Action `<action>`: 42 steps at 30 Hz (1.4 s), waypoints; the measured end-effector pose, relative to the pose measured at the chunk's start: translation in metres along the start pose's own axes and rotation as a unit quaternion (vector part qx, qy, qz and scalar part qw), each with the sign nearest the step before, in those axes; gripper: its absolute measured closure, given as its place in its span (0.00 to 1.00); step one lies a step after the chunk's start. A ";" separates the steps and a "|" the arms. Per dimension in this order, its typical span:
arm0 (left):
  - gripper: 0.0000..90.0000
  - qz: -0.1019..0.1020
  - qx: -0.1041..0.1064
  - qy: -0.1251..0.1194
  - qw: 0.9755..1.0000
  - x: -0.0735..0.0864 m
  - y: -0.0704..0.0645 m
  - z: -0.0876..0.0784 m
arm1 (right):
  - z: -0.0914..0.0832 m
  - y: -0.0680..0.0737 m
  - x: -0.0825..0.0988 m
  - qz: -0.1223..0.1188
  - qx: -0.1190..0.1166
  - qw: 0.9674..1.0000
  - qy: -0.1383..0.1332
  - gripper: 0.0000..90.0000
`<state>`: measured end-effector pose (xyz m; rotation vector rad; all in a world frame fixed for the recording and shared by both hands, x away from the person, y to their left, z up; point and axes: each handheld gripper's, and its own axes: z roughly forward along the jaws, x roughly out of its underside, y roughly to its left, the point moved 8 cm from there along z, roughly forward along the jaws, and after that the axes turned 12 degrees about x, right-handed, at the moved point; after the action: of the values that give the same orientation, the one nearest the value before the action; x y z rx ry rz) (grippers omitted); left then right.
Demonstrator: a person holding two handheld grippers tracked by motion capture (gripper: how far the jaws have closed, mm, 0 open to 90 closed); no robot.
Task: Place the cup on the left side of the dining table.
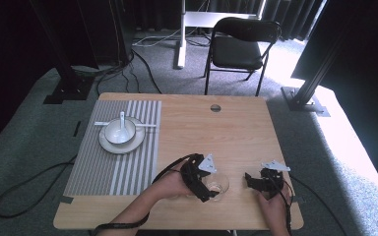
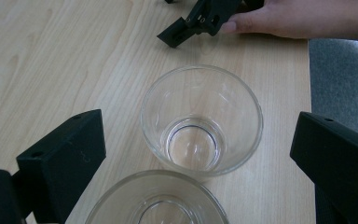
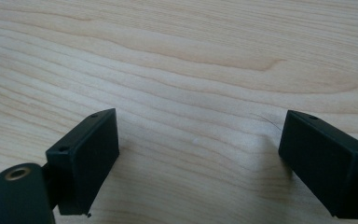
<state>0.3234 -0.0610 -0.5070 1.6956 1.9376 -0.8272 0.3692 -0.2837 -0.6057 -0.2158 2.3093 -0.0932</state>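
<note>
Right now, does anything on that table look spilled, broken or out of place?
Nothing stands out. Two empty glasses stand upright between the open left gripper, no spill or cracks visible. The bowl with its spoon sits on its plate.

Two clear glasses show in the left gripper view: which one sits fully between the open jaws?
The farther glass, whole and upright on the wooden table between the left gripper's jaws. The nearer glass is cut off by the bottom edge.

Recording studio or lab: black curtains (image 1: pixel 10 39), metal rig posts (image 1: pixel 315 73), floor cables (image 1: pixel 142 69), folding chair (image 1: pixel 238 46)
</note>
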 end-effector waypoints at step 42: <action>0.18 0.023 -0.047 0.124 0.991 -0.001 0.002 0.046 | 0.000 0.000 0.000 0.000 0.000 1.000 0.000 0.13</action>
<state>0.3225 -0.0931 -0.5402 1.8519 2.0514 -0.5202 0.3692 -0.2837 -0.6057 -0.2158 2.3094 -0.0930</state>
